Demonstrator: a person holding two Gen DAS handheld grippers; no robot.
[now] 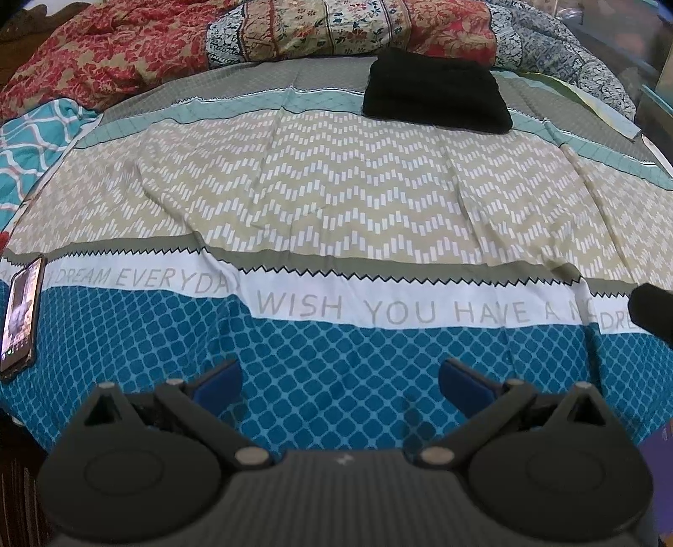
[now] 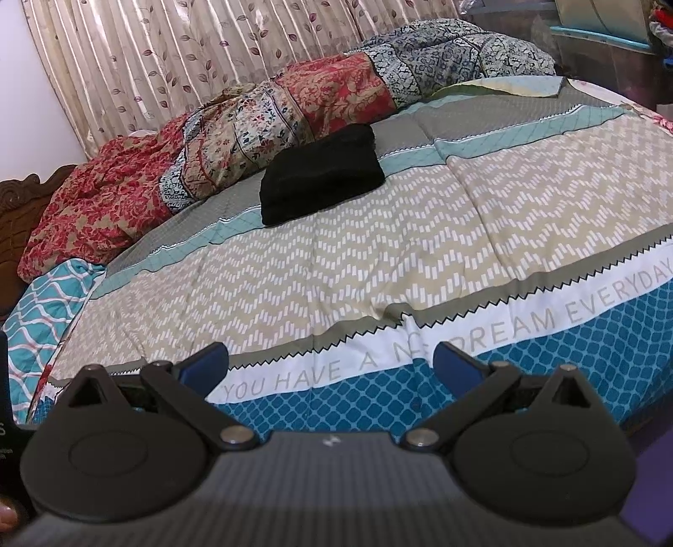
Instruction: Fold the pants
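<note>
Black pants [image 1: 435,92] lie folded into a compact rectangle at the far side of the bed; they also show in the right wrist view [image 2: 321,174]. My left gripper [image 1: 340,385] is open and empty, low over the blue patterned near edge of the bedspread, far from the pants. My right gripper [image 2: 330,370] is open and empty over the white lettered band, also well short of the pants. A dark part of the right gripper [image 1: 652,311] shows at the right edge of the left wrist view.
The patterned bedspread [image 1: 336,202] covers the bed. A crumpled floral quilt [image 1: 210,38] lies along the far side, also in the right wrist view [image 2: 252,126]. A phone [image 1: 21,315] with a lit screen lies at the bed's left edge. Curtains [image 2: 189,50] hang behind.
</note>
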